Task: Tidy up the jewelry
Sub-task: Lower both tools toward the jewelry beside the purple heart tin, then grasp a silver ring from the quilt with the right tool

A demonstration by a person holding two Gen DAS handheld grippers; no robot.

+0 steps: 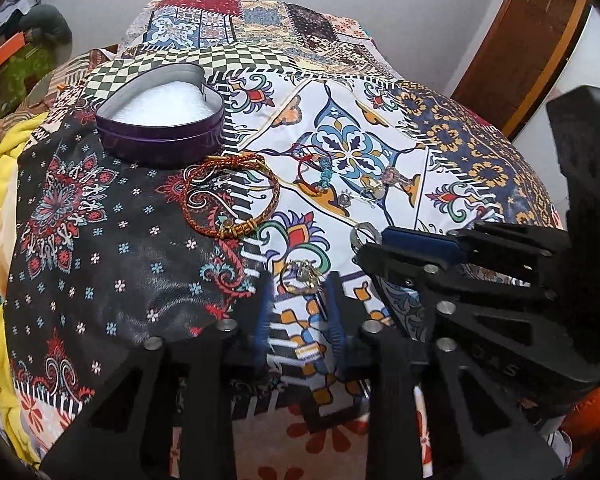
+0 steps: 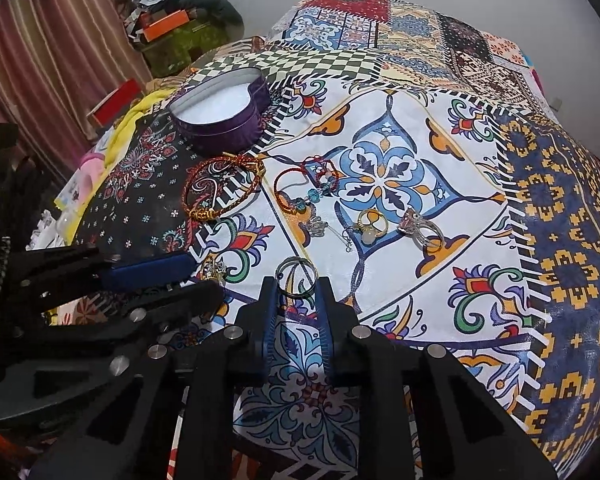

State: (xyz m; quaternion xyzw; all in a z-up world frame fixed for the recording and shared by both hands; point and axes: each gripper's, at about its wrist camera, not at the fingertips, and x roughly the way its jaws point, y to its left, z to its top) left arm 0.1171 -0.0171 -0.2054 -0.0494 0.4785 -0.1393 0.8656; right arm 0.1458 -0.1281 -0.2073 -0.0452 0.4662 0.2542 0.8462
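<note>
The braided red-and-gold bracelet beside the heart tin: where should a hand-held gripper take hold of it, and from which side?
Grip the braided red-and-gold bracelet at its near arc, by the gold bead cluster, coming from above with one finger inside the loop and one outside. It lies flat on the patterned cloth, so a sideways pinch would likely skid. The far arc sits close to the heart tin, leaving less room.

I can't tell from my left camera whether the left gripper point(image 1: 298, 294) touches the gold ring point(image 1: 300, 277) between its fingertips. My right gripper point(image 2: 296, 294) frames a dark ring point(image 2: 296, 276); contact there is unclear too. Beyond it, the small charms point(image 2: 320, 225) are too tiny to make out. The heart tin point(image 1: 162, 114) shows only white padding; its floor is hidden. The bedspread point(image 2: 460, 160) runs off every edge.
</note>
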